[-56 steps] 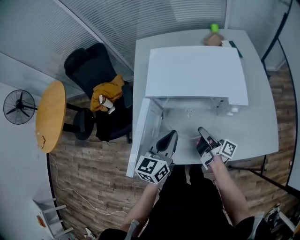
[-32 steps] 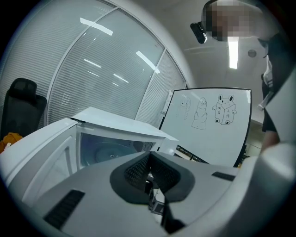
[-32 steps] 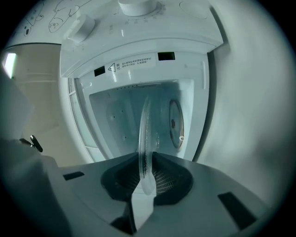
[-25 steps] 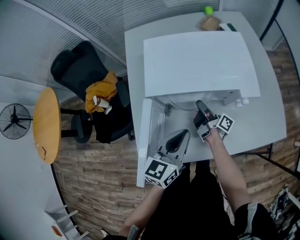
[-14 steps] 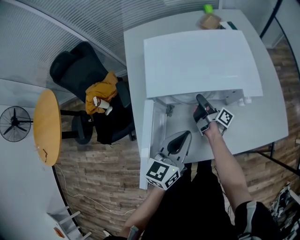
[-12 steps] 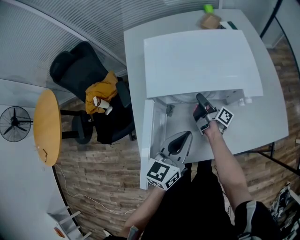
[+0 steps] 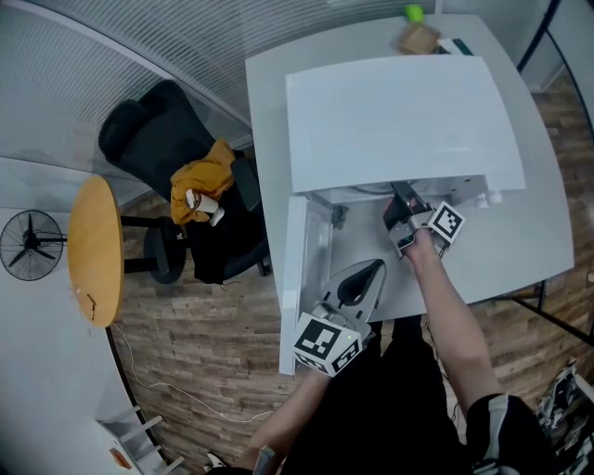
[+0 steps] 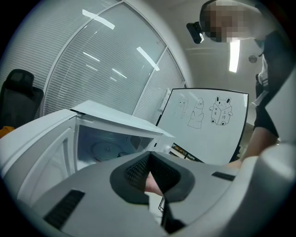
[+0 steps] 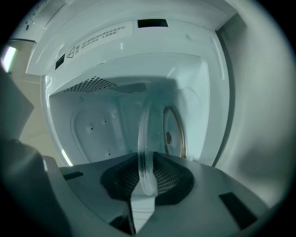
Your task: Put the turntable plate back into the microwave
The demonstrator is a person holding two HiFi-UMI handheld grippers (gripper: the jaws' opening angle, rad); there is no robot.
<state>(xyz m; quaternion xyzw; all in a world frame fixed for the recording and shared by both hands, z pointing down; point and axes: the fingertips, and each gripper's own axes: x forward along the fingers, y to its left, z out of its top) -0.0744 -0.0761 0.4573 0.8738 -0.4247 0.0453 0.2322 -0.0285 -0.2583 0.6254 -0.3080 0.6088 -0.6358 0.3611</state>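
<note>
A white microwave (image 7: 399, 111) stands on the grey table (image 7: 524, 241), its door (image 7: 295, 269) swung open to the left. My right gripper (image 7: 399, 193) reaches into the opening, shut on the rim of the clear glass turntable plate (image 9: 144, 148). The plate runs edge-on from the jaws into the cavity, beside the round floor recess (image 9: 172, 134). In the right gripper view the gripper (image 9: 145, 178) clamps the plate's edge between both pads. My left gripper (image 7: 364, 271) stays in front of the microwave by the door, shut with nothing in it; its view shows the gripper (image 8: 149, 162) facing the lit cavity (image 8: 108, 148).
A black office chair with a yellow cloth (image 7: 200, 186), a round wooden table (image 7: 96, 250) and a fan (image 7: 23, 246) stand left of the table. A green object (image 7: 413, 12) and a brown box (image 7: 419, 39) sit behind the microwave. A whiteboard (image 8: 208, 120) stands to the right.
My right gripper has carried the plate forward from the table's front edge into the microwave's opening. The left gripper has stayed by the open door.
</note>
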